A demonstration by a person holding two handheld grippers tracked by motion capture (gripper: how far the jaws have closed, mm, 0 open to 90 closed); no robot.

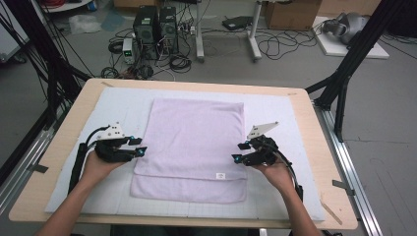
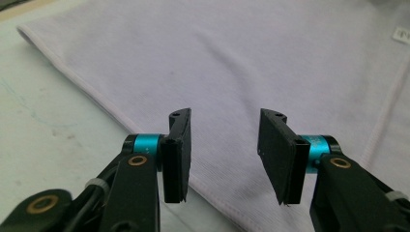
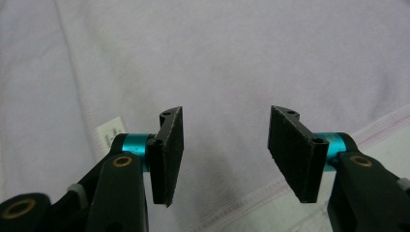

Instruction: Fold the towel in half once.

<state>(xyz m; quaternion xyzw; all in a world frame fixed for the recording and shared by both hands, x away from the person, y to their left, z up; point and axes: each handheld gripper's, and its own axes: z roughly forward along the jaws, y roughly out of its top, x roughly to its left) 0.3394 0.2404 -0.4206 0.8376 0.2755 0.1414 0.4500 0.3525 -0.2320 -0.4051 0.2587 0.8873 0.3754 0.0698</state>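
**Two grippers flank a folded towel**

From my remote seat I see a pale lilac towel [image 1: 191, 147] lying flat in the middle of a white mat [image 1: 275, 113] on a wooden table [image 1: 88, 91]. The towel is folded, its upper layer stopping short of the near edge so a strip of the lower layer shows below it. A small white label [image 1: 220, 175] sits near the upper layer's near right corner; its print is too small for me to read.

The left gripper [image 1: 139, 146] sits at the towel's left edge, the right gripper [image 1: 239, 152] at its right edge, both pointing inward. In the high view I cannot tell whether either one touches the cloth.

In the left gripper view, the left gripper [image 2: 225, 154] has its jaws standing apart over the towel's hemmed edge, with nothing pinched between the pads. In the right gripper view, the right gripper [image 3: 225, 152] also shows a clear gap between its pads, above the towel's seam, and the label [image 3: 107, 135] is half hidden behind one jaw.

My forearms are cut off by the bottom of the high view. Behind the table, computer towers [image 1: 156, 29] and cables [image 1: 280, 44] sprawl on the floor, and the boxes at the top edge are cropped.
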